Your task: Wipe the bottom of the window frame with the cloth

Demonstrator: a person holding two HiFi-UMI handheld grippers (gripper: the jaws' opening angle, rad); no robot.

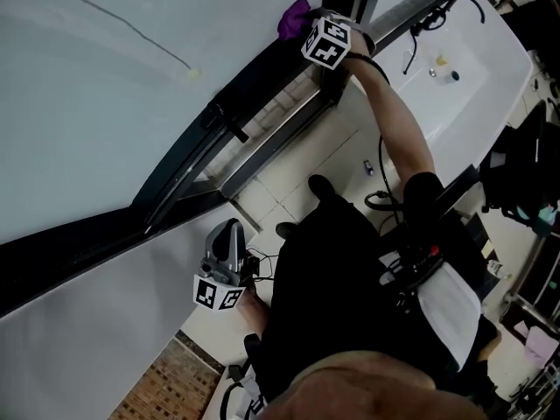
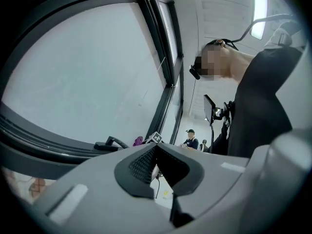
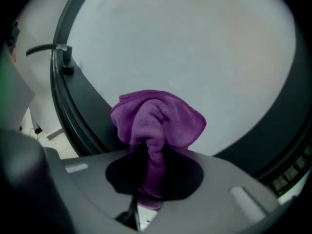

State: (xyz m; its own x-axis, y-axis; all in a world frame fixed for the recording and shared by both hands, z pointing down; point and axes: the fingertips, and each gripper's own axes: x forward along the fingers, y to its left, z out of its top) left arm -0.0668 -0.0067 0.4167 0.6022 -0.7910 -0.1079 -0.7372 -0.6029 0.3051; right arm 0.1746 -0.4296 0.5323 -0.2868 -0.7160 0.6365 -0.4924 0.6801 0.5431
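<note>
While the person leans in toward the window frame, the right gripper has its jaws pinched tight on the purple cloth. The bunched end of the cloth sits at the far end of the frame's bottom rail. It's touching the dark metal or as good as touching it (hard to call for sure from the head view). The glass is right behind the cloth, and the window handle is further along the frame, well apart from it.

The left gripper hangs lower, on the room side of the frame. Its jaws are closed together with nothing between them, so it's not part of the wiping.

How the cloth handles is my guess only. It looks like a soft microfibre rag, so it weighs next to nothing, flops about and won't break. It should squash flat against the rail and drag a bit, and that drag could tug it out of a shallow pinch. The hold looks sensible to me: the jaws grip a gathered neck, with a fat puff sticking out front as the wiping pad. I'd keep that puff short and plump so the cloth meets the frame before the jaw tips do.
</note>
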